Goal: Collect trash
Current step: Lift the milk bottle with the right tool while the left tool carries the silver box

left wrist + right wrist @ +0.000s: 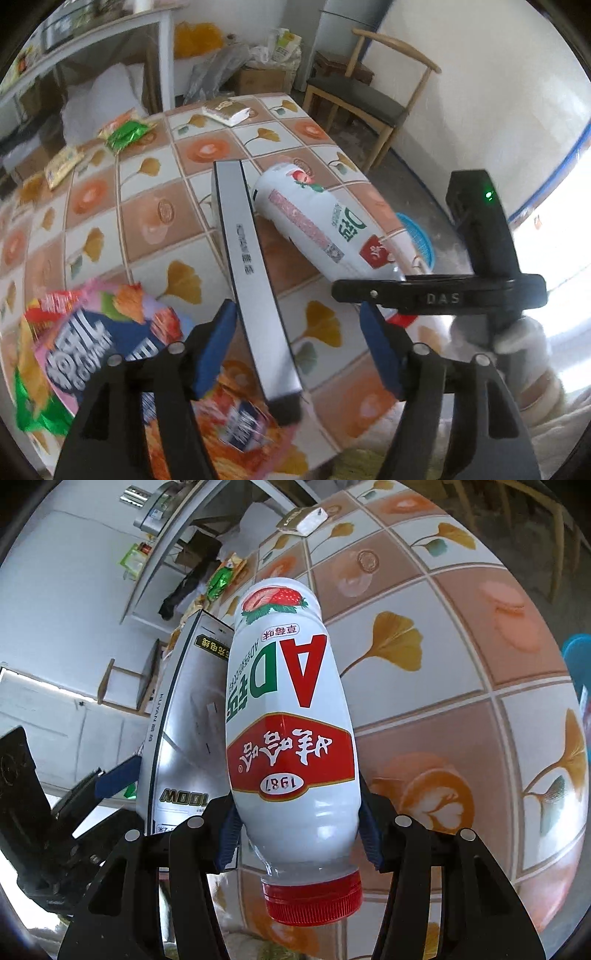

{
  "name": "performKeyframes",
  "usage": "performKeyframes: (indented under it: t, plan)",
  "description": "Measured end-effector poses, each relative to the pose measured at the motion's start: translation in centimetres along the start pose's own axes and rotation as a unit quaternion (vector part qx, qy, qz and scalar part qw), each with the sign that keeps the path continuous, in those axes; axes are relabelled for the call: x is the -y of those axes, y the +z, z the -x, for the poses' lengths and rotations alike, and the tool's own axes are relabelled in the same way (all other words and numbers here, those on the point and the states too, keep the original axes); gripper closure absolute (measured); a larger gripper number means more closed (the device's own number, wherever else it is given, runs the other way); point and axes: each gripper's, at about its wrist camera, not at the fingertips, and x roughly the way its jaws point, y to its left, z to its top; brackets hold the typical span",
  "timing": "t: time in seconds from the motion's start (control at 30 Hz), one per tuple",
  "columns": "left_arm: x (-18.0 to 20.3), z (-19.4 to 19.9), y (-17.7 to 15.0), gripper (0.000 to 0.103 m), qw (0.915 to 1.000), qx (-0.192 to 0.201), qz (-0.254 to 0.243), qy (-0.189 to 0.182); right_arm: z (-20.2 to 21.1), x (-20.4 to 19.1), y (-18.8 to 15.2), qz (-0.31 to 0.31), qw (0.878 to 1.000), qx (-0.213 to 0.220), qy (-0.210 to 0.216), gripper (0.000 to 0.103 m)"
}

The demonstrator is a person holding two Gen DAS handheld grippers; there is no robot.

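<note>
Right wrist view, right tool [297,834] clenching milk bottle [291,716], silver box [184,731] partly hidden behind, left tool [299,350] released.

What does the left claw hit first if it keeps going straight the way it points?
Probably the box: it lies in the open left claw, nearer the left pad, neither pad pressing it. Beyond it are the table and the bottle held in the right claw. Depth is unclear.

Right gripper [299,834] fingers clamp a white strawberry-milk bottle [291,701], red cap [314,897] nearest, above the tiled counter [443,664]; silver box [184,720] beside it.
</note>
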Motion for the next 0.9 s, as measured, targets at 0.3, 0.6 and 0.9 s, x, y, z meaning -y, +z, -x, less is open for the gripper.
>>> performKeyframes:
  t: [0.3, 0.6, 0.9]
  plan:
    - [1.3, -1.9, -1.5, 0.033, 0.9933, 0.053, 0.042, 0.094, 1.5, 2.3, -1.0, -0.014, 1.000, 0.005, 0.023, 0.052]
    - [3.3, -2.5, -2.5, 0.075, 0.9953, 0.054, 0.032, 0.074, 3.3, 3.5, -2.4, -0.025, 1.000, 0.016, 0.007, 0.052]
    - [3.3, -1.5, -4.7, 0.069, 0.9952, 0.012, 0.091, -0.033, 4.5, 3.9, -5.4, -0.046, 0.999, 0.009, 0.003, 0.052]
